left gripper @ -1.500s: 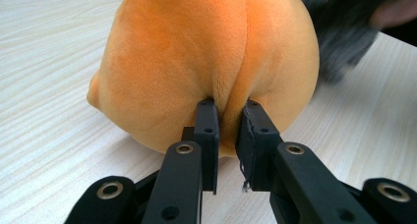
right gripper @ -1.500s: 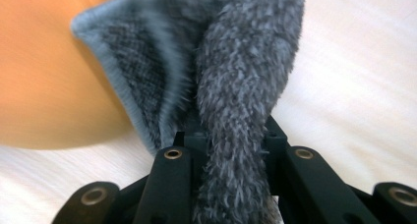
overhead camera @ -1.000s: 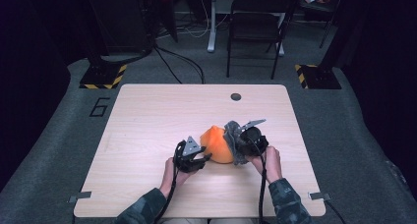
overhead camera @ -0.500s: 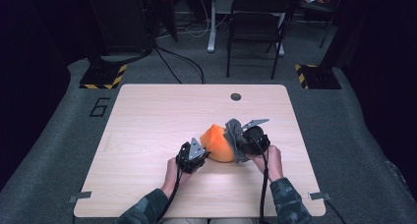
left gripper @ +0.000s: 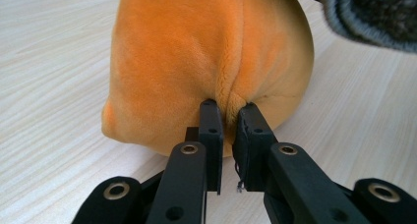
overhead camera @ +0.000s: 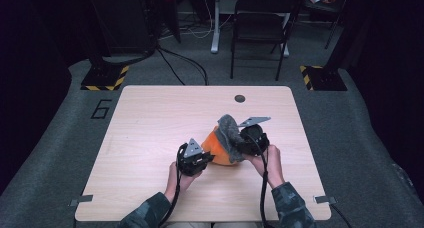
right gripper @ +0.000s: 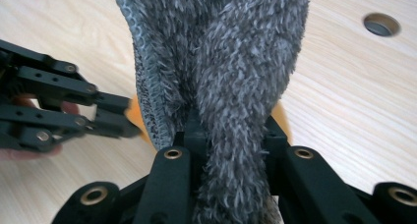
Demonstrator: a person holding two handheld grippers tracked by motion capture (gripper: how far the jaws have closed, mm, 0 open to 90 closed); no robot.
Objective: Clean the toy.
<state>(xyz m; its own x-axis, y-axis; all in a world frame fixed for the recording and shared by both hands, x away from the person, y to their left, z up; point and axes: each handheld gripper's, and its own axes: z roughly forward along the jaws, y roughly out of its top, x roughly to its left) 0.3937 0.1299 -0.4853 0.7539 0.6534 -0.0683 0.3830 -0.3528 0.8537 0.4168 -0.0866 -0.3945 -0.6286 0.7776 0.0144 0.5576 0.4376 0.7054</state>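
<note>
1. A pale wooden bench [overhead camera: 150,138] is seen from above, with a round hole [overhead camera: 240,98] near its far edge.
2. Beyond the bench, a dark chair [overhead camera: 260,28] is placed on grey carpet, and two black bases with yellow stripes [overhead camera: 106,77] are set near the far corners.
3. An orange plush [overhead camera: 220,149] is found on the bench, near the middle and toward the near right, between the two grippers.
4. A grey fuzzy cloth [overhead camera: 229,130] is held up over the plush's top and right side; whether it is attached to the plush cannot be told, as the join is hidden.
5. The right gripper [overhead camera: 239,147] is held at the plush's right side by a hand in a camouflage sleeve. In its own view, its fingers [right gripper: 189,135] are closed on a fold of the cloth [right gripper: 231,86], which is bunched between them.
6. The left gripper [overhead camera: 202,157] is held at the plush's near left side. Its fingers [left gripper: 211,130] have just been closing and are now narrow, pinched on a small tuck of the plush [left gripper: 196,52] low on its side, just above the bench surface.
</note>
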